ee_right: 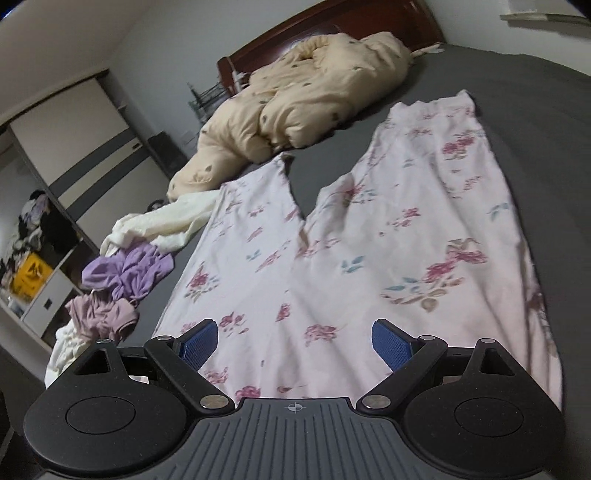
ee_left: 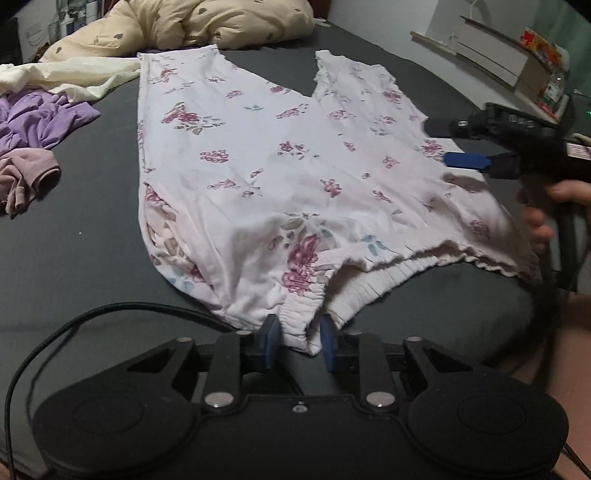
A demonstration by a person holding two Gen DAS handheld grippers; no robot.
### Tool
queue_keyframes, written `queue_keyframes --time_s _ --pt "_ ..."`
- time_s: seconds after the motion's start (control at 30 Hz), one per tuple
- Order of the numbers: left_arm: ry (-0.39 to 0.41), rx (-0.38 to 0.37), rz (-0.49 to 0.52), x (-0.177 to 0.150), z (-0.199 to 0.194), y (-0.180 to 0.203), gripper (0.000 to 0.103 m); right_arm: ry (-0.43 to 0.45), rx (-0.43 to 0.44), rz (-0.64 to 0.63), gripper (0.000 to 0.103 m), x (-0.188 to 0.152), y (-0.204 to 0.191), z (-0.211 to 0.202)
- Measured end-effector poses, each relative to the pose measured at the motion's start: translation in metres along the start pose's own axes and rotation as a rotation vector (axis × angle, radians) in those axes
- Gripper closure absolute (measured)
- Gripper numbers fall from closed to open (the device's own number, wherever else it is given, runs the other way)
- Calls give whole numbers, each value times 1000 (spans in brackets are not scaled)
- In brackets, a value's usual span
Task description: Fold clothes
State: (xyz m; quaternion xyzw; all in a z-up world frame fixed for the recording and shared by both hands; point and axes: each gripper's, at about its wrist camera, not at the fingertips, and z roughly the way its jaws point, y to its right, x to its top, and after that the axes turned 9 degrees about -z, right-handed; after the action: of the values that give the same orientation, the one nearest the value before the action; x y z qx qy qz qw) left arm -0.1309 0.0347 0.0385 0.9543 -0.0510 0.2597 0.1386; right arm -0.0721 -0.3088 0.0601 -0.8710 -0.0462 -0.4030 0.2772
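Floral pajama pants lay flat on the dark bed. At six o'clock, the left gripper pinched their elastic waistband. The right gripper hovered over them, jaws spread wide, holding nothing. No containers were discernible.

Floral trousers: one
Loose garments, far left: three, cream, purple, mauve
Quilt: one
Tools: two, left tool, right tool
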Motion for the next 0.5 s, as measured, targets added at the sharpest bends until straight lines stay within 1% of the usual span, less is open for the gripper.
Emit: queue_keyframes --time_s 0.07,0.1,0.17,0.37,0.43,0.5 --pt "-12 13 7 0 1 -2 92 -12 -16 13 12 1 4 -1" --pt "-22 23 27 0 0 0 95 -19 -25 17 12 1 5 -1" --pt "-37 36 48 0 -3 3 96 -27 -37 25 12 1 8 -1" --pt "-68 61 66 -1 -11 8 96 -26 -46 34 12 1 8 -4" --pt "-77 66 70 -1 -14 9 95 -10 -48 45 12 2 11 -9" --pt "-63 31 58 4 -23 7 93 11 -54 60 12 3 14 -15"
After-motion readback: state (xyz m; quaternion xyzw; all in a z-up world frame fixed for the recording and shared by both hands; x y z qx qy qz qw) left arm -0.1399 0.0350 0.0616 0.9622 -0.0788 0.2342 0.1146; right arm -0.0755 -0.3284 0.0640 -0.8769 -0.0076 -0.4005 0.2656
